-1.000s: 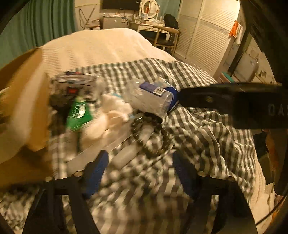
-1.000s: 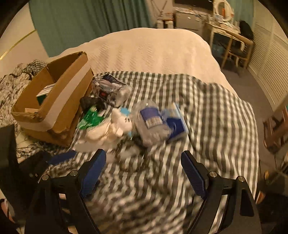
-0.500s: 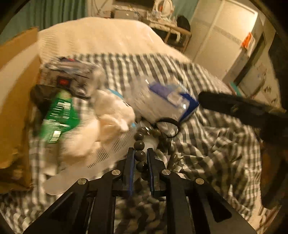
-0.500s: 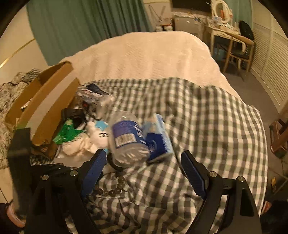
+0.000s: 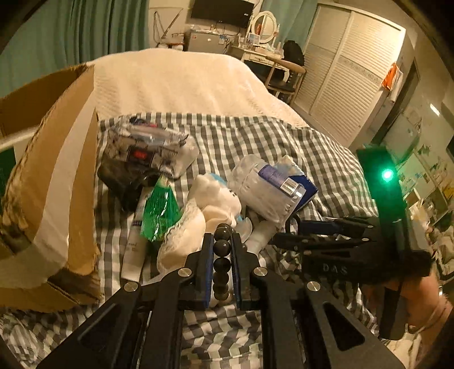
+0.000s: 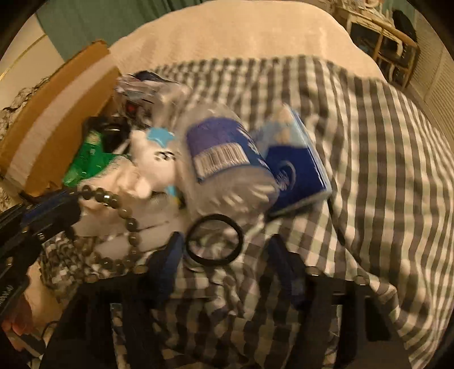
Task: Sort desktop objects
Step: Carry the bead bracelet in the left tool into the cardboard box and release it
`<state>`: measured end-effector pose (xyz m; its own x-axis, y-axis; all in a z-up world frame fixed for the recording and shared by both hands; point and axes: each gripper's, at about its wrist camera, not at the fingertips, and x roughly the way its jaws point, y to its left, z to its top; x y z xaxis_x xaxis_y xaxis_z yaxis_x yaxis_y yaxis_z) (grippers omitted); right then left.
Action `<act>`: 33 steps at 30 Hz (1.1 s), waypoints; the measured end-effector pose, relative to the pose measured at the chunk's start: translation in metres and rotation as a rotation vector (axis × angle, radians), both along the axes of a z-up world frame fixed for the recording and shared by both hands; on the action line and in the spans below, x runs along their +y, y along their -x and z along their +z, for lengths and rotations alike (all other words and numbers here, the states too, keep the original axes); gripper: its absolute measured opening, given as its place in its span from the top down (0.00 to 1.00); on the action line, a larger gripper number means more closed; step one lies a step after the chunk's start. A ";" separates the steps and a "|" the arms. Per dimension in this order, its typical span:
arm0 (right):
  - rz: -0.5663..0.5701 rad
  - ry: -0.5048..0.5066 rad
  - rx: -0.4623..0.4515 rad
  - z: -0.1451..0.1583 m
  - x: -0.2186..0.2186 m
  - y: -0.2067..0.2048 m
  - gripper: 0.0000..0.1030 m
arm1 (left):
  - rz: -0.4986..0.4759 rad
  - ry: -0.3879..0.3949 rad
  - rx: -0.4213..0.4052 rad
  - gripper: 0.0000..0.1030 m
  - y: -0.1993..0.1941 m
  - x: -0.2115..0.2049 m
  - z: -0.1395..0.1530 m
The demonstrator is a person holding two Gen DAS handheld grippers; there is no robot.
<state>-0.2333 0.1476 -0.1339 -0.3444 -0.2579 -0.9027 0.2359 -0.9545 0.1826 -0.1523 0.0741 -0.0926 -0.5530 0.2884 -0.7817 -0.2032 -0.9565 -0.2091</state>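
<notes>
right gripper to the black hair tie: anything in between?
Nothing visible. The black hair tie lies flat on the checked cloth just ahead of the right gripper, whose jaws are closing with only cloth between them. The plastic bottle lies just beyond it.

Background of the scene. A bed under a cream cover (image 5: 181, 82) carries a grey-and-white checked cloth (image 5: 320, 159). Green curtains (image 5: 71, 34) hang behind it. Beyond the bed: a wall-mounted dark screen (image 5: 221, 12), a round mirror (image 5: 264, 27) on a dressing table, a wooden chair (image 5: 283, 73), and louvred wardrobe doors (image 5: 349, 71) at right.
</notes>
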 end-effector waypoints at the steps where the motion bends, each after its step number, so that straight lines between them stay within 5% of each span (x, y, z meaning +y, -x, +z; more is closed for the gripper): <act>1: 0.000 0.006 0.000 -0.001 0.002 0.000 0.59 | 0.003 -0.005 -0.004 0.89 0.000 -0.002 0.002; 2: 0.015 0.022 0.000 -0.004 0.002 -0.001 0.75 | 0.003 -0.003 0.002 0.89 -0.002 -0.003 0.005; 5: 0.029 0.001 0.023 0.002 0.001 -0.008 0.96 | -0.006 0.019 0.033 0.89 -0.009 -0.003 0.018; 11: 0.034 -0.045 0.069 0.045 -0.001 -0.034 0.96 | -0.033 0.100 0.106 0.89 -0.028 -0.002 0.046; 17: 0.042 -0.062 0.131 0.109 -0.021 -0.067 0.96 | -0.029 0.033 0.152 0.89 -0.043 -0.029 0.099; 25: 0.165 -0.008 0.253 0.208 -0.124 -0.086 0.96 | 0.056 0.054 0.245 0.89 -0.041 -0.112 0.184; 33: 0.260 0.018 0.241 0.222 -0.247 -0.043 0.96 | 0.163 0.177 0.224 0.89 -0.010 -0.206 0.177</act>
<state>-0.1899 -0.0998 0.0886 -0.4679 -0.3801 -0.7979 0.5091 -0.8538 0.1083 -0.1426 -0.1317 0.0847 -0.7447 0.0528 -0.6653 -0.0671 -0.9977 -0.0042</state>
